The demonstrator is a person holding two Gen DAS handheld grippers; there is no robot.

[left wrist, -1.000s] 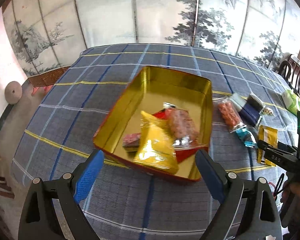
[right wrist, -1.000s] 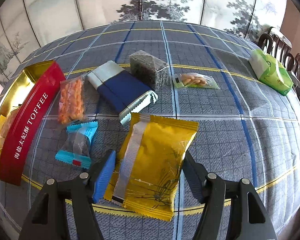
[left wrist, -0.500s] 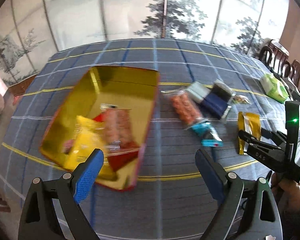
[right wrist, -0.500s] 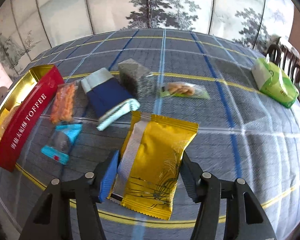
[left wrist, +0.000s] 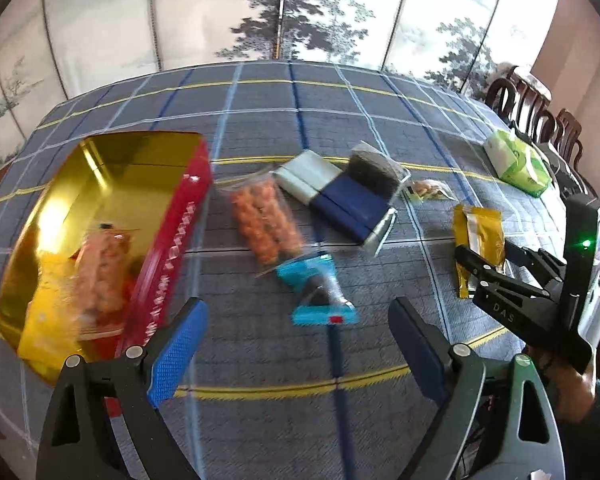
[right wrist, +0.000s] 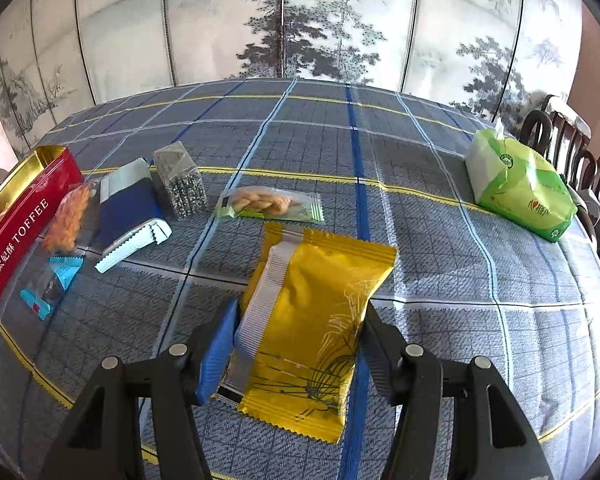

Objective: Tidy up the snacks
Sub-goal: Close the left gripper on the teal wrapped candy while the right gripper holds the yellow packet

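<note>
Both our grippers shifted: the right gripper (right wrist: 298,340) has just closed onto the gold snack packet (right wrist: 308,320), lifting it. Our left gripper (left wrist: 296,344), wide and empty, swung from the toffee tin (left wrist: 100,240) toward the teal candy (left wrist: 320,292), likely next.

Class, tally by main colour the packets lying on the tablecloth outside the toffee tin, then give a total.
Gold: 1, gold packet
Orange: 1
Navy: 1
Turquoise: 1
Dark speckled: 1
Green: 2, twist-biscuit packet, tissue pack
Total: 7

Snack packets (left wrist: 266,220) right of tin (left wrist: 100,216).
</note>
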